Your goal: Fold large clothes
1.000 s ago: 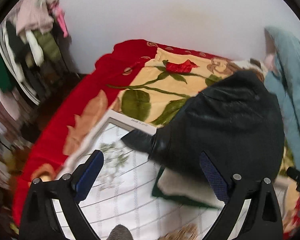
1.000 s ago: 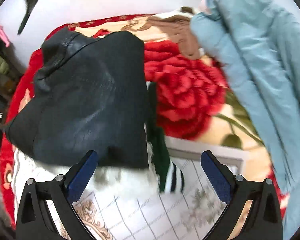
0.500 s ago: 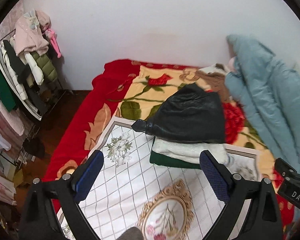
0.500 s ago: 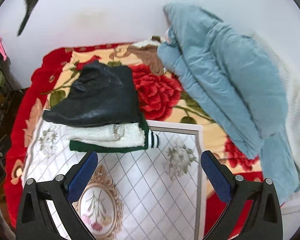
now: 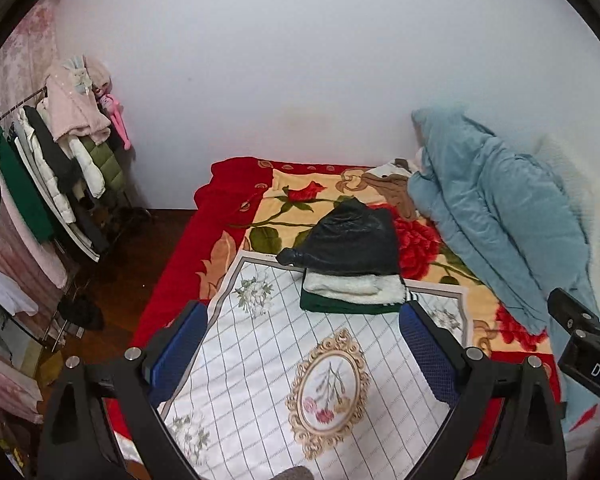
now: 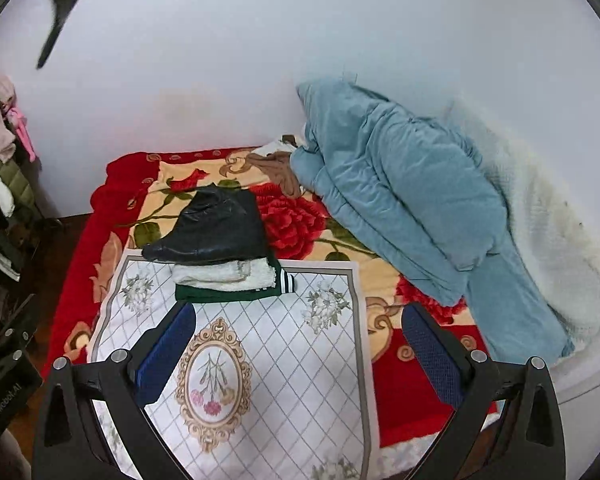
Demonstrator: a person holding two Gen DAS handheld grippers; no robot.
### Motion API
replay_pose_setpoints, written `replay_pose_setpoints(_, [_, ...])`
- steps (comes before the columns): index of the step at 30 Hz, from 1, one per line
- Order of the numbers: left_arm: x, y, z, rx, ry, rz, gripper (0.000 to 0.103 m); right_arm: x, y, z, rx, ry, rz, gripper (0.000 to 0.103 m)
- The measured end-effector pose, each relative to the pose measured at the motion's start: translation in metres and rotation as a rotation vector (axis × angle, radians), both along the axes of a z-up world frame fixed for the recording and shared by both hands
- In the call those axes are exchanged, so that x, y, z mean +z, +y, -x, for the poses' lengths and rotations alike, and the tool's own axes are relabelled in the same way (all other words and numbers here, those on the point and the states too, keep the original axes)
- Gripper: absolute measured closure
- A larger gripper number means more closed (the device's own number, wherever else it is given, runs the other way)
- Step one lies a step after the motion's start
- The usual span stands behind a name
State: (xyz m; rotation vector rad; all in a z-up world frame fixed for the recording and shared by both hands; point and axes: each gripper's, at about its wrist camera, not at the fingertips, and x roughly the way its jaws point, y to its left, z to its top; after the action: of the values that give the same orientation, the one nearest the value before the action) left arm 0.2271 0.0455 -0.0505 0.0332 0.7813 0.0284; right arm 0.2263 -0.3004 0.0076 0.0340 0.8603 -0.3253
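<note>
A folded black leather-like garment lies on top of a stack on the bed. Under it are a folded white fleecy garment and a folded dark green garment with striped cuff. The stack rests at the far edge of a white checked cloth. My left gripper is open and empty, well back from the stack. My right gripper is open and empty, also back from it.
A red floral blanket covers the bed. A bunched blue quilt and white fleece blanket lie at the right by the wall. A clothes rack with hanging coats stands left of the bed.
Both grippers have pulled back and up, away from the stack, which now looks much smaller and farther. The stack itself stays in place with the black garment on top.
</note>
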Motion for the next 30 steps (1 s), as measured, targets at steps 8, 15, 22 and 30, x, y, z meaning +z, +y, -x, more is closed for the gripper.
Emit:
replay_pose_setpoints(8, [0.032, 0.003, 0.041, -0.001, -0.010, 0.017, 0.005, 0.050, 0.009, 0.063, 0.030, -0.037, 0.020, 0.000])
replay_pose_setpoints(15, [0.045, 0.004, 0.068, -0.002, -0.039, 0.020, 0.005, 0.077, 0.014, 0.095, 0.041, -0.081, 0.031, 0.000])
replay_pose_setpoints(22, [0.052, 0.006, 0.079, 0.013, -0.077, 0.024, 0.005, 0.086, 0.014, 0.104, 0.040, -0.103, 0.045, 0.000])
replay_pose_setpoints(30, [0.054, 0.008, 0.087, 0.040, -0.103, 0.025, 0.003, 0.088, 0.014, 0.100, 0.067, -0.108, 0.051, 0.000])
